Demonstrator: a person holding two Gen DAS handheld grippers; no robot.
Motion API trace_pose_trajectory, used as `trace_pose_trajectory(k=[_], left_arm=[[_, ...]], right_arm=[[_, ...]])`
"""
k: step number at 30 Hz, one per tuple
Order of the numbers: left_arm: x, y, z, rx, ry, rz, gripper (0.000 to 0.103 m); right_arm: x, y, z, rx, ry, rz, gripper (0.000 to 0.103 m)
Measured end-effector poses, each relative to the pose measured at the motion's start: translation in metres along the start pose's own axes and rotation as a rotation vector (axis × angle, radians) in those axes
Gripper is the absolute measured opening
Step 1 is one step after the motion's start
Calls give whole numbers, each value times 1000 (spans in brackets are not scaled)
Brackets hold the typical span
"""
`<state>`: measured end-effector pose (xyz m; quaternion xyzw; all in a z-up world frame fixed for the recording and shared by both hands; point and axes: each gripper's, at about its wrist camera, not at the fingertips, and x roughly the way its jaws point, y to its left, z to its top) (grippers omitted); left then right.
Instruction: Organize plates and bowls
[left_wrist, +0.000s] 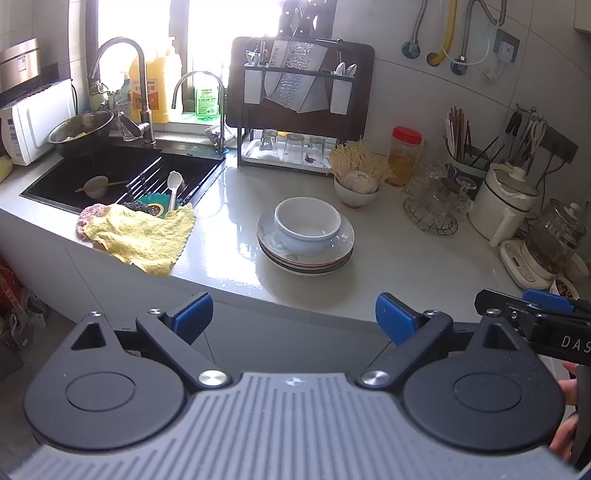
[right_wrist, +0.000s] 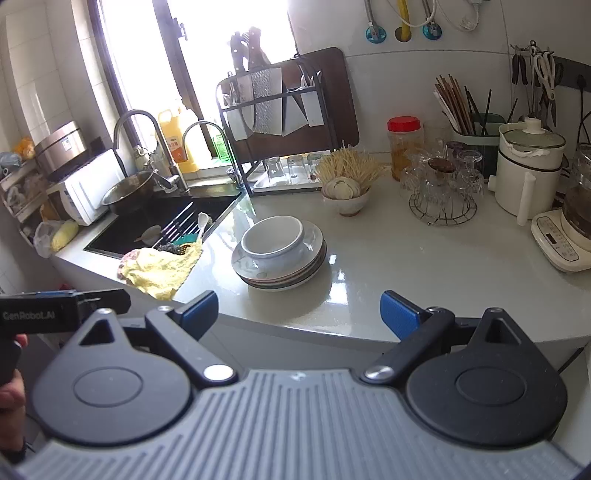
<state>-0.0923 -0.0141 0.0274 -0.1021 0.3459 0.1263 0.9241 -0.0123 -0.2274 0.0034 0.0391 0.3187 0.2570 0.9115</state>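
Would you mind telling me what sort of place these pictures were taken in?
Most likely a home kitchen: a black sink with a tall faucet, a knife and utensil rack against the wall, and a stack of plates on the pale counter.

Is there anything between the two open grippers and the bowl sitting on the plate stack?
Nothing visible: bare counter lies between both grippers and the bowl on the plates.

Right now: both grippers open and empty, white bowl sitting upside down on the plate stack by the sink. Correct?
Not quite. The white bowl sits upright, its hollow showing in the left wrist view, on the plate stack. The left gripper and right gripper are open and empty.
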Motion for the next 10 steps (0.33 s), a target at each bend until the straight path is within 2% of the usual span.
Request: trace_pose_trajectory(k=[10], left_arm=[[-3,0,-1,-4,4,3,97]], right_arm=[[0,1,-1,-2,-7,2,96]])
